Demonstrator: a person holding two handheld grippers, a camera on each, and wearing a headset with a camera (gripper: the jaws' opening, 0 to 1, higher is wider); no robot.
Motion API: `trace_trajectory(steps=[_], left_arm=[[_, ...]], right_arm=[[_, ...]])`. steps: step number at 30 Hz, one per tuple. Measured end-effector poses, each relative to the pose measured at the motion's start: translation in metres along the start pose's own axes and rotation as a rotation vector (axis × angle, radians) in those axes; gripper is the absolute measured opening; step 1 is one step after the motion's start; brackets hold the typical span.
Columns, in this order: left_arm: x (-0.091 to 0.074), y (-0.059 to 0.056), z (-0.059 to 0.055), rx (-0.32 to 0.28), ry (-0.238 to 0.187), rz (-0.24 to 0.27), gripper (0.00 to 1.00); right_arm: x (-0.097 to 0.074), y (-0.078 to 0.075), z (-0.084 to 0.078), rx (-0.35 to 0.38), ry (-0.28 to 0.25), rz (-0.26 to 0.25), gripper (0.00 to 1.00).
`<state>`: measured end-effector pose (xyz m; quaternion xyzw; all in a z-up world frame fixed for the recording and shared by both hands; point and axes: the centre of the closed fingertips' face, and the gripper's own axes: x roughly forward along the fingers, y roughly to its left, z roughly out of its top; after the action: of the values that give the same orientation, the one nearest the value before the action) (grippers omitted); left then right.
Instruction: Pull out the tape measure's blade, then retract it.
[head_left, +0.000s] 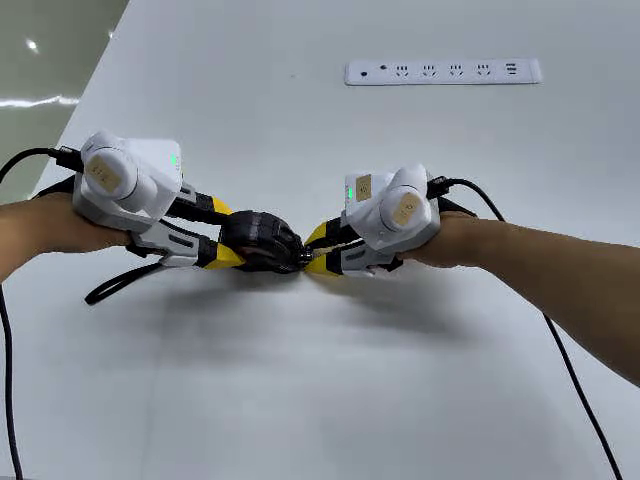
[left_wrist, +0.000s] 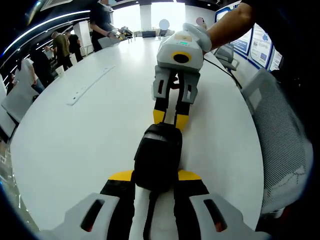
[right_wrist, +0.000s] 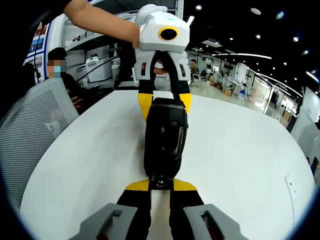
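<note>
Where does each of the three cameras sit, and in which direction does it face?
Head view: on the headset, looking forward and down at the table; the person's forearms, left gripper and right gripper show.
Left gripper view: on the left gripper, looking along its fingers at the tape measure they hold, toward the right gripper.
Right gripper view: on the right gripper, looking the opposite way; its fingers pinch the blade tip.
Shared: both gripper views show the tape measure, each from one end.
</note>
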<state>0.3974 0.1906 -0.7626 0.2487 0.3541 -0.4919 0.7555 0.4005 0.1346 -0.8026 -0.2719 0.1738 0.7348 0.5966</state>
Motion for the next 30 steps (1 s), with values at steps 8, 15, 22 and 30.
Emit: trace_trajectory(steps=[8, 15, 22, 30], left_arm=[[-0.0004, 0.0003, -0.0003, -0.006, 0.003, -0.002, 0.24], [-0.0007, 0.0004, -0.0003, -0.009, 0.006, -0.003, 0.24], [-0.0008, 0.0009, -0.0003, -0.014, 0.005, -0.004, 0.24], [-0.0009, 0.0012, -0.0002, -0.018, 0.006, -0.005, 0.24]], right_arm=[[-0.001, 0.0004, 0.0003, -0.014, 0.003, 0.001, 0.09], [-0.0019, 0.0007, -0.0008, -0.023, 0.007, 0.001, 0.09], [-0.0064, 0.0006, -0.0037, -0.021, 0.014, 0.002, 0.09], [-0.0096, 0.0006, -0.0069, -0.024, 0.019, 0.002, 0.09]])
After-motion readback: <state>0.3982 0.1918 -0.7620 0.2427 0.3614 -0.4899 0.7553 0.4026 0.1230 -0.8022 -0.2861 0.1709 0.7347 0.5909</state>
